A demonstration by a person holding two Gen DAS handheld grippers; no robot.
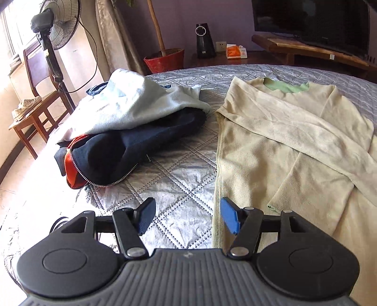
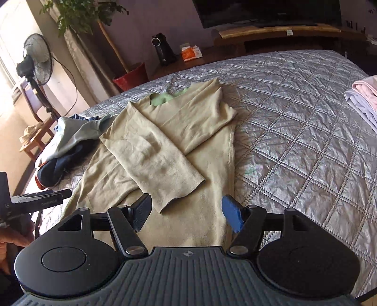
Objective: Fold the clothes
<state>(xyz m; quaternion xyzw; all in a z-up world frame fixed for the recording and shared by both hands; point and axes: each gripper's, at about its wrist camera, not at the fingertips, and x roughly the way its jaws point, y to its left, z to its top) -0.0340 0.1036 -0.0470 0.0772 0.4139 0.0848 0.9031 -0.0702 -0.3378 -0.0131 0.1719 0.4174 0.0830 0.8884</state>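
Observation:
A cream long-sleeved top [image 1: 282,141] [image 2: 169,146] with a green collar lining lies flat on the quilted grey bedspread [image 1: 179,179] [image 2: 294,131], both sleeves folded across its front. My left gripper [image 1: 187,217] hovers open over the bedspread at the top's left hem edge, with nothing between its fingers. Over the top's lower part, near the cuff of the upper sleeve, my right gripper [image 2: 186,213] is open and empty. The left gripper also shows at the left edge of the right wrist view, as the left gripper tool [image 2: 35,200].
A pile of clothes [image 1: 132,127] [image 2: 68,146], pale blue over navy with an orange zip lining, lies left of the top. Folded pink and lilac garments [image 2: 365,98] sit at the bed's right edge. Beyond the bed stand a fan [image 1: 56,35], chair [image 1: 35,94], red pot [image 1: 165,60] and TV [image 1: 311,21].

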